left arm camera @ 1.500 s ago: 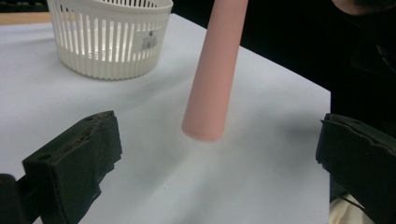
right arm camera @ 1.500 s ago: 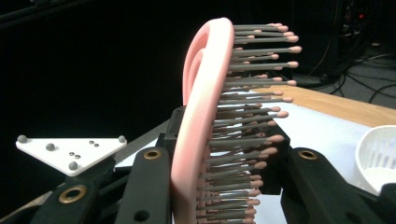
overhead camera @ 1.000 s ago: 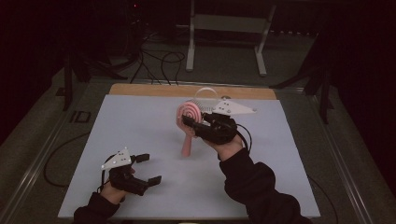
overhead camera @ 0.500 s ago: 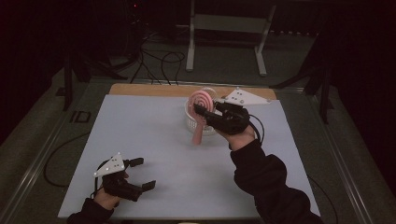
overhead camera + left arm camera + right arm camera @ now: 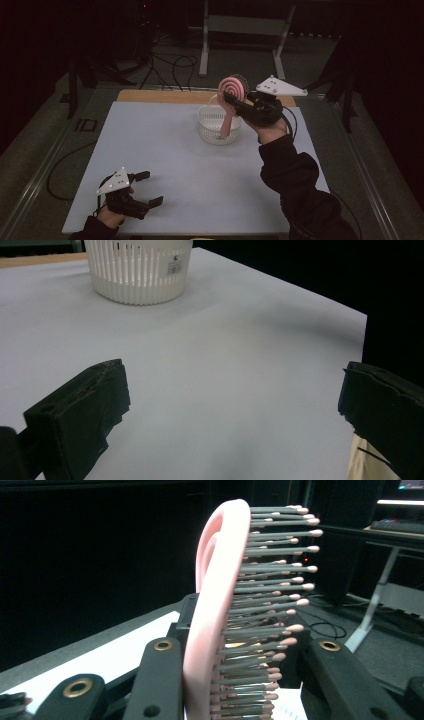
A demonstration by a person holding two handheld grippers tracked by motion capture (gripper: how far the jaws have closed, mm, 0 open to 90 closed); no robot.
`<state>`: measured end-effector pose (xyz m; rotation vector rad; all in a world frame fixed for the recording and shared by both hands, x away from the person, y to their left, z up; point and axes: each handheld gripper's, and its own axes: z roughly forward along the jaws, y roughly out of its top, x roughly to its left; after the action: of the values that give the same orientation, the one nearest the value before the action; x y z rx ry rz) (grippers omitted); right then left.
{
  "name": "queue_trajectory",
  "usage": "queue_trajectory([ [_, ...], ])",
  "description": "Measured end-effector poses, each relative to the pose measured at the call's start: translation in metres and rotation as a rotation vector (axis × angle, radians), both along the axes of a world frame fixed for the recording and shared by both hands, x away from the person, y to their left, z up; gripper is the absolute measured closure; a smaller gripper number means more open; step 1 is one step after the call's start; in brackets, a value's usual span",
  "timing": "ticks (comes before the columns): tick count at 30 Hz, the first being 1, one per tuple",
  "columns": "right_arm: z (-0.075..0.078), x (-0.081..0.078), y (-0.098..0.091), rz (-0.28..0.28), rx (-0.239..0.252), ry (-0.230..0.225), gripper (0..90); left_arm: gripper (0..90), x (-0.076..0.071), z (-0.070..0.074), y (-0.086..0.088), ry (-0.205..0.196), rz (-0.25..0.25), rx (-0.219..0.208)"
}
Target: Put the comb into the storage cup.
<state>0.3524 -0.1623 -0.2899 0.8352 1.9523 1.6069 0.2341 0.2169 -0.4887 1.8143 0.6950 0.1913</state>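
since a second ago the right gripper [image 5: 234, 104] has carried the pink hairbrush [image 5: 230, 100] away from the middle of the table and up over the white slatted basket [image 5: 218, 131], which stands near the far edge of the grey mat [image 5: 165, 150]; half a second back the brush was already beside the basket, and now its handle hangs down into the basket's mouth. i'd judge this as the last stretch of dropping the brush in the basket, with only the lowering and release left. the right gripper is clamped on the brush's neck, one jaw against the pink back and one among the bristles, as the right gripper view shows. the brush's long axis runs close to upright, tilted slightly, head up above the basket and handle tip down inside it; its spiral-patterned back faces the person, bristles toward the far side. the left gripper [image 5: 145, 189] has drawn back toward the near edge, well apart from the basket, jaws wide apart and holding nothing.
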Motion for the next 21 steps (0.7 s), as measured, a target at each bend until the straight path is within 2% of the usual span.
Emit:
queue_trajectory([
  [4,0.002,0.007,-0.001,-0.012,-0.022,-0.032,65.0,0.0,0.001,0.000,0.001,0.000,0.007,-0.014],
  [11,-0.002,0.017,0.002,-0.036,-0.073,-0.078,65.0,0.0,0.001,0.000,0.001,-0.002,0.005,-0.010],
  [12,-0.004,0.020,0.005,-0.050,-0.097,-0.099,65.0,0.0,0.001,0.000,0.001,-0.006,0.002,-0.008],
  [13,-0.004,0.020,0.005,-0.050,-0.097,-0.099,65.0,0.0,0.001,0.000,0.001,-0.006,0.002,-0.008],
  [14,-0.007,0.024,0.008,-0.065,-0.123,-0.114,65.1,0.0,0.001,0.000,0.001,-0.008,0.000,-0.007],
  [16,-0.009,0.029,0.010,-0.069,-0.142,-0.126,65.0,0.0,0.001,0.000,0.001,-0.007,0.003,-0.011],
  [21,-0.013,0.037,0.014,-0.084,-0.161,-0.145,65.0,0.0,0.001,0.001,0.002,-0.012,0.004,-0.016],
])
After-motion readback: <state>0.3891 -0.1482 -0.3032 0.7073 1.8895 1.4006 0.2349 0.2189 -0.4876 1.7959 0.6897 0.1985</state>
